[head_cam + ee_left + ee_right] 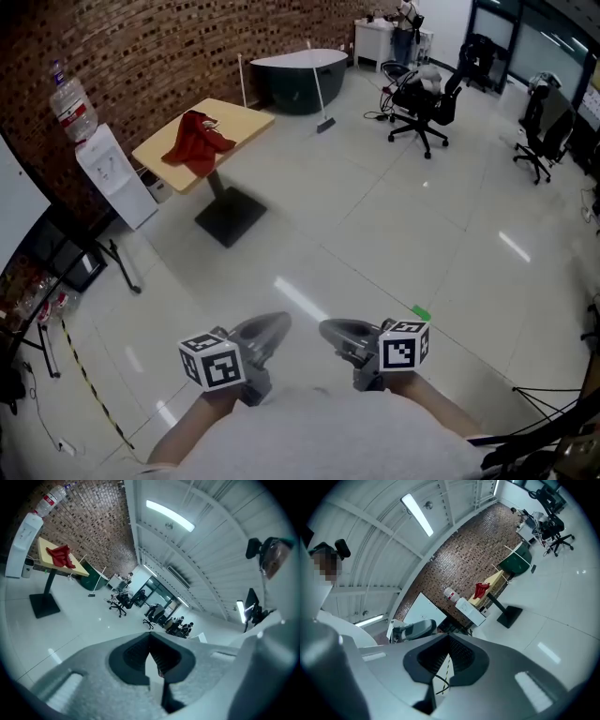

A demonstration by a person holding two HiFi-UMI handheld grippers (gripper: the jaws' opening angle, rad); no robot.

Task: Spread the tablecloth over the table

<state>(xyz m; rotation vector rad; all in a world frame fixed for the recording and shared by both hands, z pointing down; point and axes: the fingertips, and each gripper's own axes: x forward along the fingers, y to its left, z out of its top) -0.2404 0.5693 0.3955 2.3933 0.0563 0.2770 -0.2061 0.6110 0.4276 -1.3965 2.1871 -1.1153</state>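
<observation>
A red tablecloth lies bunched on the square wooden top of a pedestal table at the far left, by the brick wall. The left gripper view shows the cloth on the table. In the right gripper view the cloth is small and distant. My left gripper and right gripper are held close to my body over the bare floor, far from the table and pointing toward each other. Both are shut with nothing between the jaws, as the left gripper and right gripper show in their own views.
A water dispenser with a bottle stands left of the table. Behind the table are a dark tub and a leaning broom. Office chairs stand at the far right. Striped tape runs along the floor at left.
</observation>
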